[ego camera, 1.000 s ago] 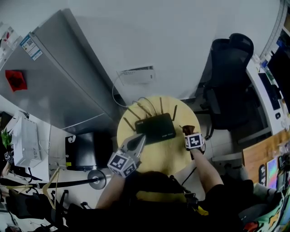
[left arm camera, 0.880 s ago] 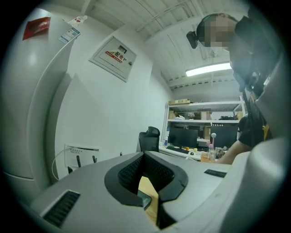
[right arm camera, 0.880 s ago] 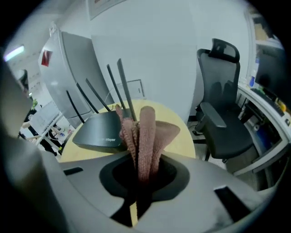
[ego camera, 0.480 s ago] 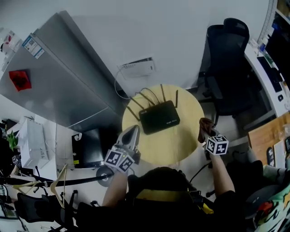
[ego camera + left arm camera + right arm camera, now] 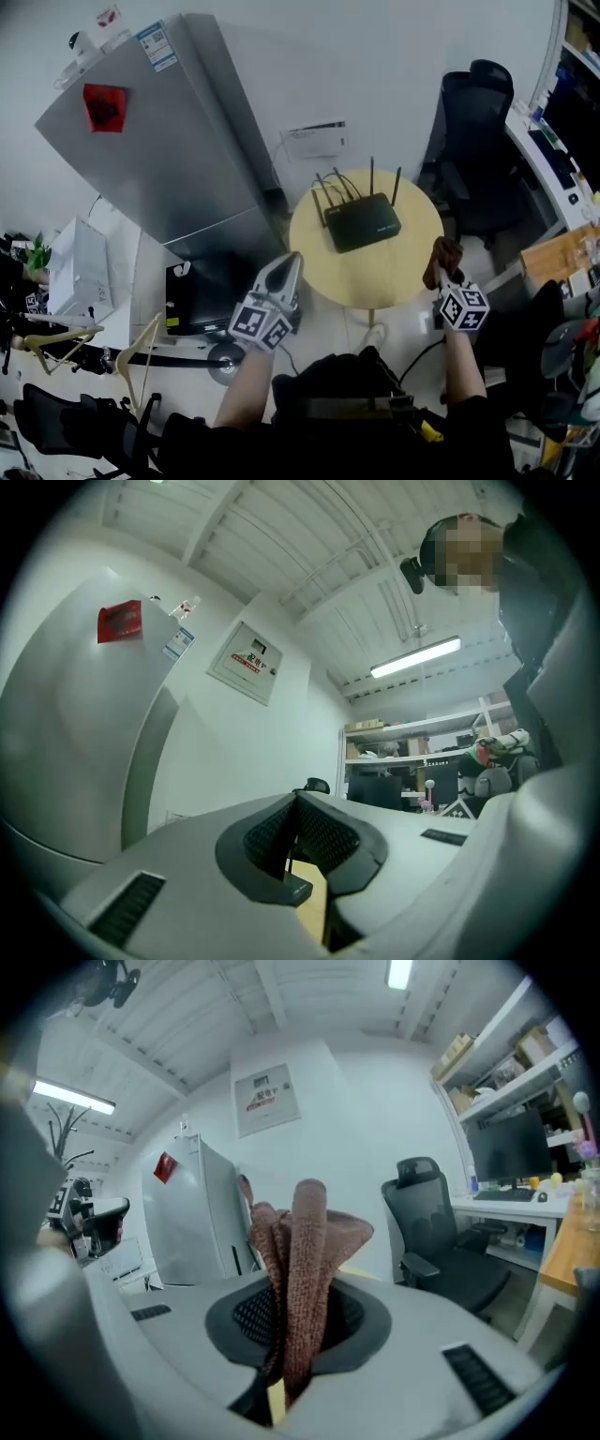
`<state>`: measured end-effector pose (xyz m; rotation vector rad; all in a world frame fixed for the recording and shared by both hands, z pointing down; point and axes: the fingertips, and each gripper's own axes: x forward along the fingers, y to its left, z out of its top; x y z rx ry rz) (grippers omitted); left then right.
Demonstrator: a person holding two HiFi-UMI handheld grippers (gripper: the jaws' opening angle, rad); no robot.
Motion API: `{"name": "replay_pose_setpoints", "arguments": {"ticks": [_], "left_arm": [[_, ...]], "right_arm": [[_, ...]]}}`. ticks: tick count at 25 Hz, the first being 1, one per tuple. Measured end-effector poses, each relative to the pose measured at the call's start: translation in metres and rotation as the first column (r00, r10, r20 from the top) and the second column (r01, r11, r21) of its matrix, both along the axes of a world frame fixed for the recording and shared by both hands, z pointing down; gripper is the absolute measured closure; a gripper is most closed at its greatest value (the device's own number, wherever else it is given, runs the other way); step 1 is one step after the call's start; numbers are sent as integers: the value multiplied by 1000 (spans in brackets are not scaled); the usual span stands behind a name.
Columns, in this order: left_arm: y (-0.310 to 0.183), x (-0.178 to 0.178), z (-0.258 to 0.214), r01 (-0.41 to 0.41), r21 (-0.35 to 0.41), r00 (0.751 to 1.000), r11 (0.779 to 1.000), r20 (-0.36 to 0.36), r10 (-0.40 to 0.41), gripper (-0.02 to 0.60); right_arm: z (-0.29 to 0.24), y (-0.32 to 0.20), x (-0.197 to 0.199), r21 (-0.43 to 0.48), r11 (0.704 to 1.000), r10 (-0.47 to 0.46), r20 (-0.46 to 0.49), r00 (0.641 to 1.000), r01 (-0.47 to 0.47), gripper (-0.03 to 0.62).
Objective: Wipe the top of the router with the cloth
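The black router (image 5: 363,222), its antennas pointing away from me, lies on the far half of the round yellow table (image 5: 375,272). My right gripper (image 5: 443,267) is at the table's right edge, apart from the router, and is shut on a bunched brown cloth (image 5: 444,255). In the right gripper view the cloth (image 5: 302,1232) stands up out of the closed jaws of that gripper (image 5: 291,1326). My left gripper (image 5: 289,265) hangs off the table's left front edge, shut with nothing in it; its pads (image 5: 319,836) meet in the left gripper view.
A tall grey cabinet (image 5: 159,141) stands left of the table. Low beside it sits a black box (image 5: 192,295). A black office chair (image 5: 478,141) is at the right, with a desk (image 5: 558,159) beyond it. A white wall box (image 5: 314,139) trails cables to the router.
Both grippers have drawn back from the router. The right one carried the cloth to the table's right edge, and the left one slid off the left front edge. The head view shifted.
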<state>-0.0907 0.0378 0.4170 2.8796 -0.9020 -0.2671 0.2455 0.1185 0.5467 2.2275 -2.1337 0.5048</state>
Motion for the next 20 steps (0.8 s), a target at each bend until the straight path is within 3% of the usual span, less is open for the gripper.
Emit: {"name": "replay_pose_setpoints", "arguments": {"ticks": [5, 9, 13, 17, 20], "left_arm": [[68, -56, 5, -15, -4, 1000, 1000, -23, 15, 591], [114, -97, 19, -36, -68, 998, 997, -53, 32, 591], [151, -116, 24, -66, -90, 998, 994, -26, 64, 591], [161, -121, 25, -43, -79, 999, 996, -13, 42, 591], [160, -113, 14, -17, -48, 999, 999, -32, 16, 591]], "right_arm": [[-28, 64, -88, 67, 998, 13, 25, 1000, -14, 531], [-33, 113, -142, 70, 998, -3, 86, 996, -3, 531], [-51, 157, -164, 122, 992, 13, 81, 997, -23, 531], [-56, 174, -171, 136, 991, 0, 41, 999, -6, 531], [-64, 172, -160, 164, 986, -6, 96, 995, -10, 531]]}}
